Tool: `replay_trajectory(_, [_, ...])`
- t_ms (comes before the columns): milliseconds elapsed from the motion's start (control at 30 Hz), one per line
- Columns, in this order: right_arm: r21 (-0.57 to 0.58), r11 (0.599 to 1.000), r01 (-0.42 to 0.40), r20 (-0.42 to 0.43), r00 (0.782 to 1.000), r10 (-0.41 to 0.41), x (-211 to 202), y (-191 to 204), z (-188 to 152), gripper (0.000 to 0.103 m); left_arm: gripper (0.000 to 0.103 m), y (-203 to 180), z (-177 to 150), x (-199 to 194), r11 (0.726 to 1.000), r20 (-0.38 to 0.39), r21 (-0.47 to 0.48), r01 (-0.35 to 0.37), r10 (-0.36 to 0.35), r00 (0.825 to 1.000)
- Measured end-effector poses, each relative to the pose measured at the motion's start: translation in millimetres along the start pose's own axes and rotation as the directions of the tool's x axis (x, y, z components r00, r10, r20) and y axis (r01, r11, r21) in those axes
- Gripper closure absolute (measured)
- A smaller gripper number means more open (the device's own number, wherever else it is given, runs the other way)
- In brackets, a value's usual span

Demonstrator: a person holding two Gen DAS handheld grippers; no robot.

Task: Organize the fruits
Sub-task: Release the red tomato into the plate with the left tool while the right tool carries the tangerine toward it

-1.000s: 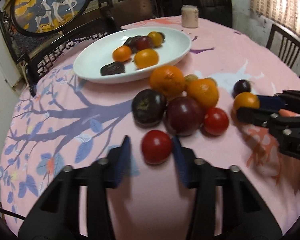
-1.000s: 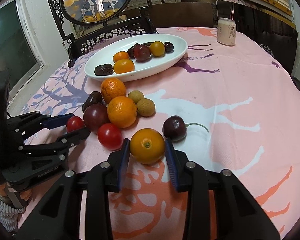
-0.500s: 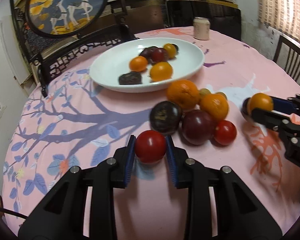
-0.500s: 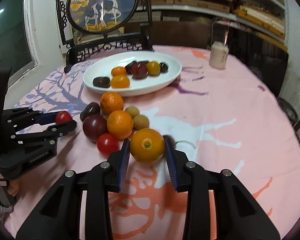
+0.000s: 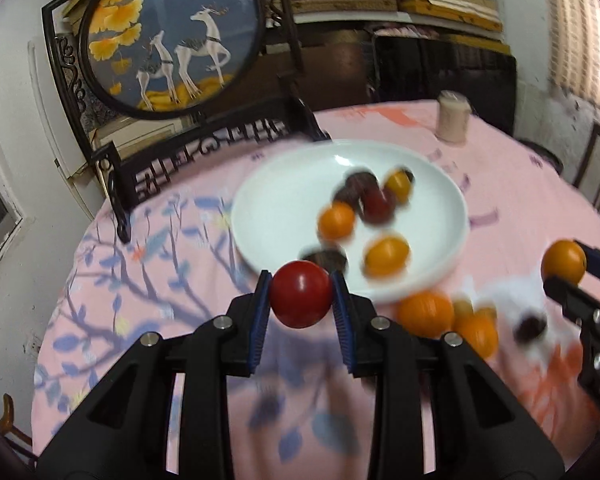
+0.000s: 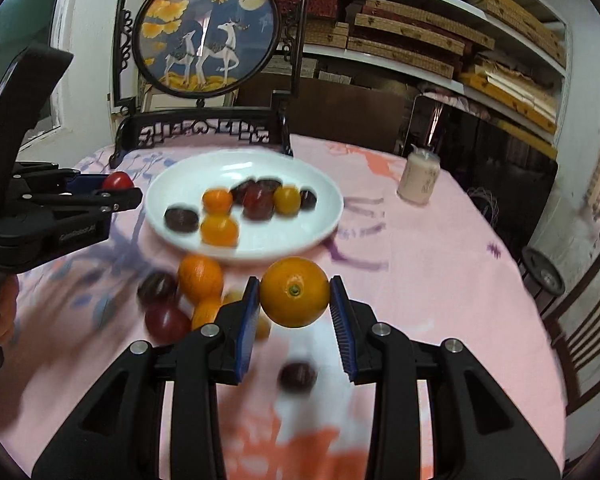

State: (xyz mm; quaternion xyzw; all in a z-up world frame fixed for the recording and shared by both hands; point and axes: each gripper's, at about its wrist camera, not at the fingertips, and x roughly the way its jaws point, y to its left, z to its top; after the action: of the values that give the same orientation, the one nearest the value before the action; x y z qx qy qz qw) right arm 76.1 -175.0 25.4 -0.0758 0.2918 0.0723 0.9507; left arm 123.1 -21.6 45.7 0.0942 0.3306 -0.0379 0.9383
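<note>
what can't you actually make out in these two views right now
- Left wrist view: the dark fruit at the white plate's near rim is half hidden by the red tomato in the left gripper, and blurred.
- Right wrist view: the loose fruits by the right gripper, which holds the orange fruit, are motion-smeared and partly behind its finger.
- Right wrist view: the can's label is too small to read.

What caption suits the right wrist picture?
Right gripper holds an orange fruit above the pink tablecloth, facing the white plate.

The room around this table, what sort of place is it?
Probably a home dining room: a round table with a pink tablecloth, carved wooden chairs, a framed deer picture, and shelves stacked with boxes.
</note>
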Motion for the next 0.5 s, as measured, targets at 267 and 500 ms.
replay_trajectory(267, [0.158,0.980,-0.120,-0.041,0.991,0.128,86.1,-4.4,50.1,0.066,0.067,20.3,30.9,67.6,0.991,-0.048,-0.133,-0.007,0.001,0.999])
replay_trajectory(500, [0.216,0.956,-0.201,-0.014,0.978,0.209,82.0,-23.8,40.9,0.052,0.028,26.1,17.6,78.0,0.993,-0.071,-0.118,0.022,-0.030,0.997])
